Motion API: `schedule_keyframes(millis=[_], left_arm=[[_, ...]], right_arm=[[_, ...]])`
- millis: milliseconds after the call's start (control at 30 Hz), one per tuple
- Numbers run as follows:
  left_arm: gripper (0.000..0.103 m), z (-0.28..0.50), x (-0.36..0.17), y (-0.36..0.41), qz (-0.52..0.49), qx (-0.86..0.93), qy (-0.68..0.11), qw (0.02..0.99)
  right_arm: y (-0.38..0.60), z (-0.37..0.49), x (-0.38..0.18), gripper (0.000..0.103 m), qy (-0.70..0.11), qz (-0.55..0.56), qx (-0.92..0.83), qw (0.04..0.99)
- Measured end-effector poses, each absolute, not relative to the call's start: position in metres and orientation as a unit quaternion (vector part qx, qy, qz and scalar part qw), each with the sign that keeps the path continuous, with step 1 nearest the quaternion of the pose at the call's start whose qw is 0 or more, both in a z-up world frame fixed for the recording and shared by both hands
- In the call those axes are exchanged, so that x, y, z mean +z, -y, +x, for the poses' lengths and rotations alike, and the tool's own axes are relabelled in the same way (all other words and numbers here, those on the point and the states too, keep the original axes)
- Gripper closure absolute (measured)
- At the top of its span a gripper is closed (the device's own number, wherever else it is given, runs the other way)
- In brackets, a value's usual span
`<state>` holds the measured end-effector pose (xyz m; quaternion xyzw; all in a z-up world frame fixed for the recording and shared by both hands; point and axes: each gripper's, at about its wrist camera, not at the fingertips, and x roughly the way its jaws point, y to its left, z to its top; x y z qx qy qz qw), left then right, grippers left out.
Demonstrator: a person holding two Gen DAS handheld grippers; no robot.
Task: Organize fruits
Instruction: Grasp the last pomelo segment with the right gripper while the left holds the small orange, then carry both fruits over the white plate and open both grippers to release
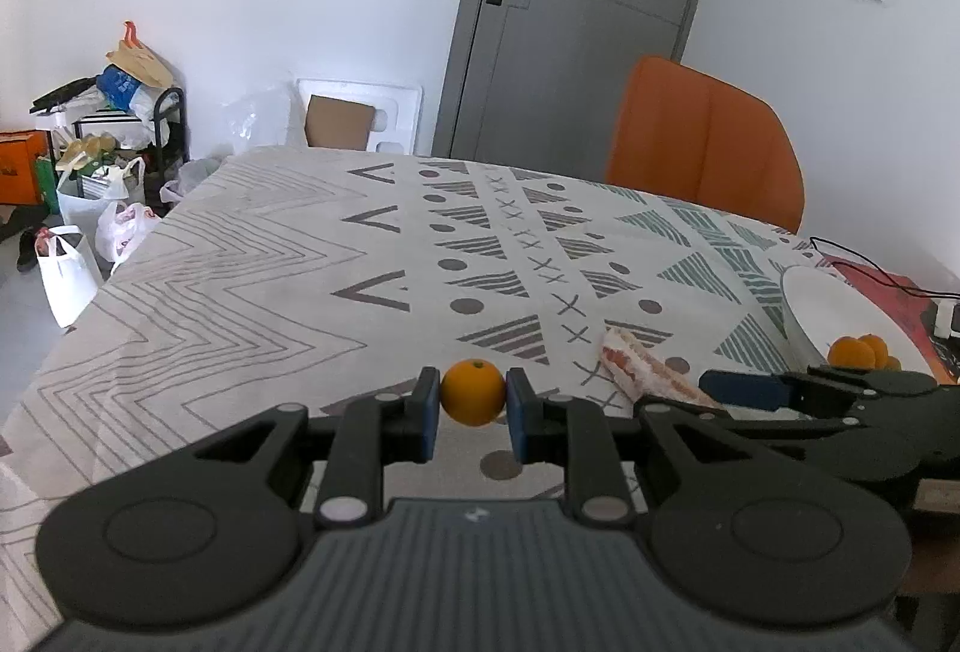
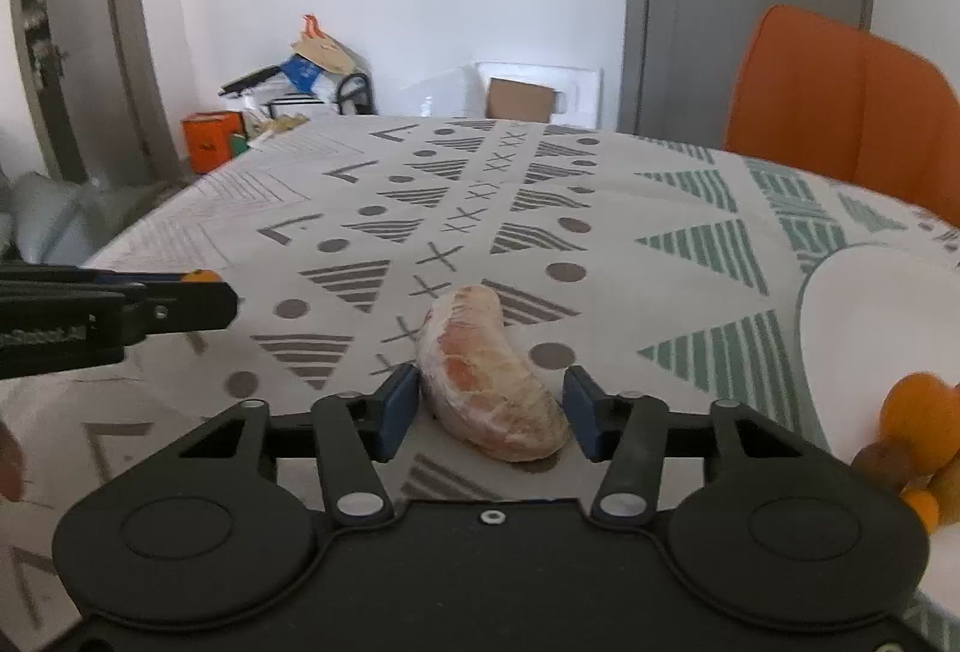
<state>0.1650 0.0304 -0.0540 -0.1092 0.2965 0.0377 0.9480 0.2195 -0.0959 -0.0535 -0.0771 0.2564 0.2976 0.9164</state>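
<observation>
My left gripper (image 1: pixel 474 400) is shut on a small orange (image 1: pixel 473 391), held just above the patterned tablecloth (image 1: pixel 270 262). It also shows at the left of the right wrist view (image 2: pixel 204 292). My right gripper (image 2: pixel 489 412) is open with its fingers on either side of a peeled pomelo segment (image 2: pixel 489 382) lying on the cloth; I cannot tell if the pads touch it. The segment also shows in the left wrist view (image 1: pixel 648 367). A white plate (image 2: pixel 870 316) at the right holds several small oranges (image 2: pixel 918 412), also seen in the left wrist view (image 1: pixel 858 352).
An orange chair (image 1: pixel 708 142) stands at the table's far right side. A black cable (image 1: pixel 870 268) and a red mat (image 1: pixel 888 304) lie beyond the plate. Bags and boxes (image 1: pixel 102 160) crowd the floor at the left. A grey door (image 1: pixel 588 10) is behind the table.
</observation>
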Motion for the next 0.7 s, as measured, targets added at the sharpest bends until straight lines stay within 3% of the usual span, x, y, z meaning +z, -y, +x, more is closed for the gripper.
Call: schedule_keyframes(millis=[400,700], left_arm=[[0.081,0.152,-0.046,-0.021,-0.102,0.030,-0.290,0.951],[0.081,0.147,-0.038,-0.005,-0.093,0.018,-0.281,0.955]], right_arm=[[0.120,0.198,-0.041,0.077,-0.246,-0.024,0.318,0.915],[0.151,0.195,-0.039,0.084,-0.241,0.024,0.320,0.916]])
